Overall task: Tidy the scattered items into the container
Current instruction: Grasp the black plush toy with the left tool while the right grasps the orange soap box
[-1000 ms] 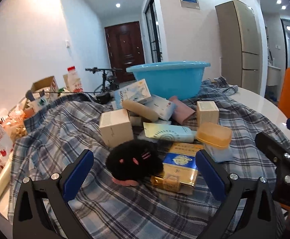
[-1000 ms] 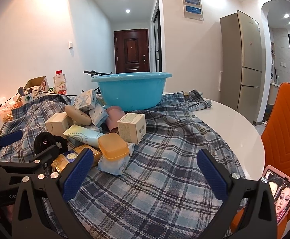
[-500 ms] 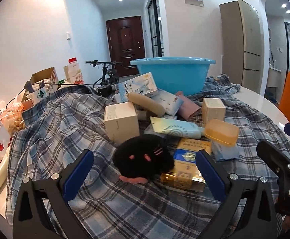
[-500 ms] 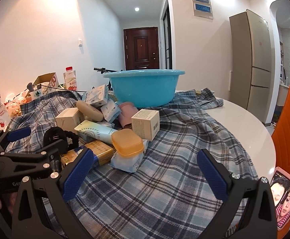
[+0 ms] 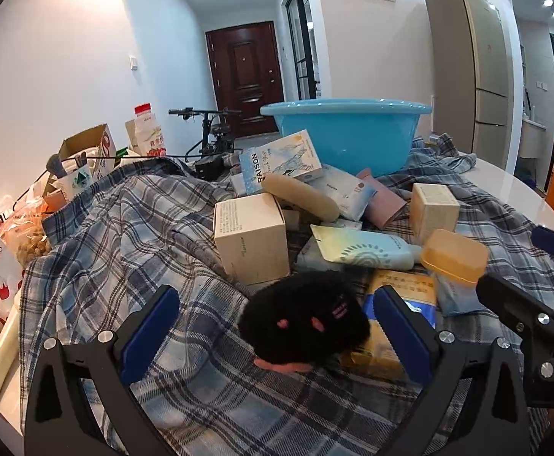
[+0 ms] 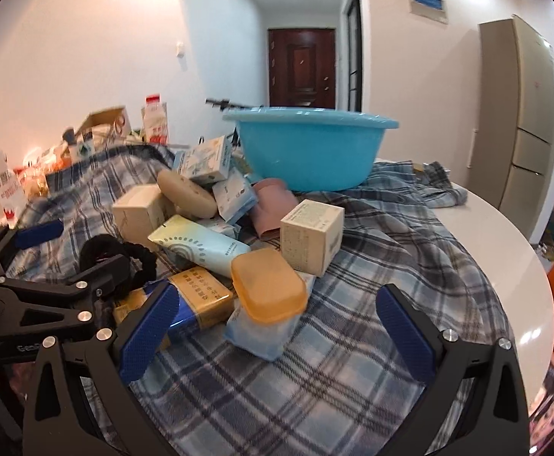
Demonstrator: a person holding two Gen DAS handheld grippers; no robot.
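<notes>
1. Black plush toy [image 5: 303,317] lies on the plaid cloth [image 5: 124,228] between my left gripper [image 5: 273,323] jaws, which gape wide, holding nothing.
2. Its long axis runs across the gap, nearer my right pad.
3. Right gripper [image 6: 277,326], equally wide and empty, faces the orange-lidded box [image 6: 267,288].
4. Blue basin [image 5: 347,133] stands beyond the pile; its inside is hidden.

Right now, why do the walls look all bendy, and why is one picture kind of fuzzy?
Left wrist view: the fisheye lens bows the fridge and darkens the corners, but the black fuzzy toy is fairly sharp. Right wrist view: same bending, plus smear on the blue basin, probably from motion; ceiling lights glare overhead.
</notes>
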